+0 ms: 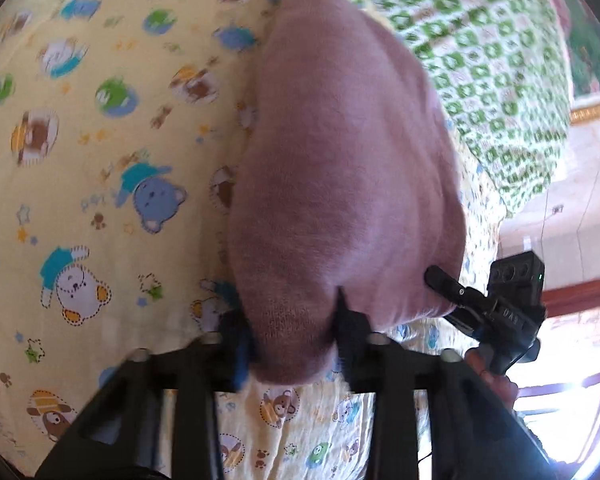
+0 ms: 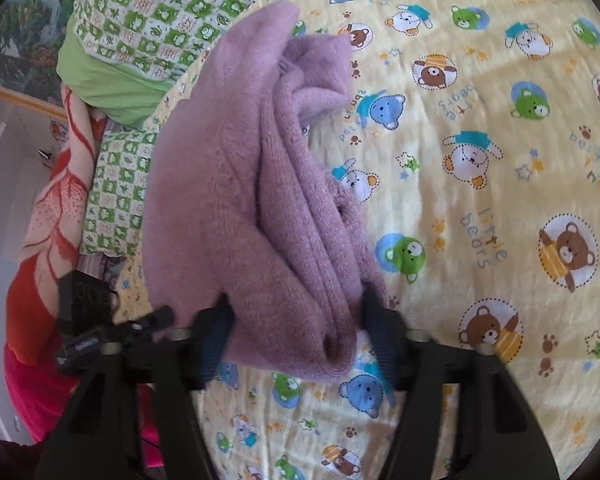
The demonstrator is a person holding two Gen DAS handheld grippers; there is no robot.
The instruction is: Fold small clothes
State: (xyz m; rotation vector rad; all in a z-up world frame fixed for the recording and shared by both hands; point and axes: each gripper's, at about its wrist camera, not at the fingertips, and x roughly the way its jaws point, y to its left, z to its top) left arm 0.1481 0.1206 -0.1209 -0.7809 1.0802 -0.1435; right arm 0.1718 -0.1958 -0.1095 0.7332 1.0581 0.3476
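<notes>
A mauve knitted garment [image 1: 340, 140] lies folded into a thick bundle on the yellow bear-print bedsheet [image 1: 80, 160]. My left gripper [image 1: 292, 320] is shut on its near end, and the cloth bulges out between the two pads. In the right wrist view the same garment [image 2: 220, 200] shows several stacked layers, with my right gripper [image 2: 296, 316] shut on the near edge of the bundle. One of the right gripper's fingers [image 1: 444, 280] presses against the garment's right corner in the left wrist view. A hand [image 1: 496, 384] holds that tool.
A green-and-white checked pillow [image 2: 148, 16] lies beyond the garment at the head of the bed. An orange-red patterned blanket [image 2: 52, 208] hangs at the bed's side. Bare bedsheet [image 2: 480, 200] stretches to the right of the garment. A red-framed window [image 1: 580, 320] is lit.
</notes>
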